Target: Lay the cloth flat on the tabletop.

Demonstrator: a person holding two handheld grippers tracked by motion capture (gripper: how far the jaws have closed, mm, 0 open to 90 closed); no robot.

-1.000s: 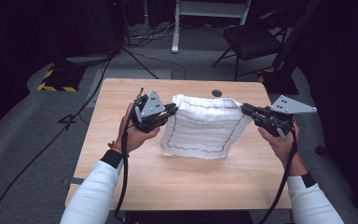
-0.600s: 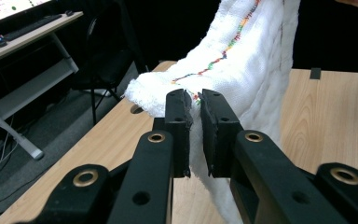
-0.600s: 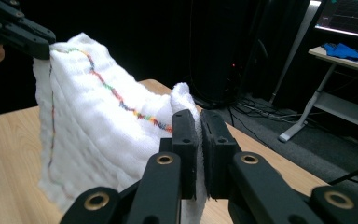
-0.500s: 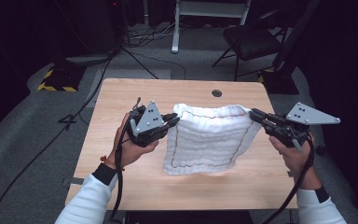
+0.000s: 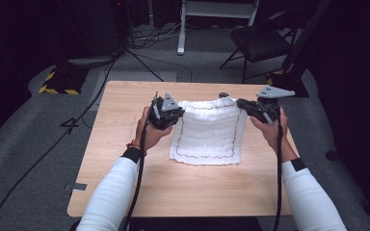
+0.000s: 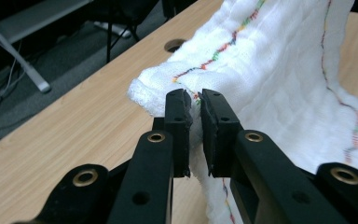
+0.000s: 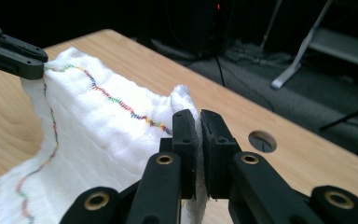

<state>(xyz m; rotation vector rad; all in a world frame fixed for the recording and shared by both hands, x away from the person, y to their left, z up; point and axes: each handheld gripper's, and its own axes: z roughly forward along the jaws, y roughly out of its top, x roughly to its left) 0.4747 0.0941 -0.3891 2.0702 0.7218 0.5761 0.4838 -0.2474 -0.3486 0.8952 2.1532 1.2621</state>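
A white cloth [image 5: 208, 132] with a wavy multicoloured stitched border lies spread on the wooden table [image 5: 125, 183], its far edge lifted. My left gripper [image 5: 179, 111] is shut on the cloth's far left corner [image 6: 168, 91], the fabric pinched between the black pads. My right gripper [image 5: 240, 102] is shut on the far right corner [image 7: 182, 100]. In the right gripper view the cloth [image 7: 98, 135] stretches away to the other gripper's jaws at the upper left. The near edge of the cloth rests flat on the table.
A round hole [image 7: 262, 141] in the tabletop lies just beyond the cloth's far edge. A dark chair [image 5: 262, 43] and a white stand [image 5: 207, 12] are on the floor behind the table, with cables and a yellow-black striped block [image 5: 58, 84] at the left.
Both hands first drew toward the person with the cloth stretched between them, then swung back toward the far edge. More of the cloth now lies flat.
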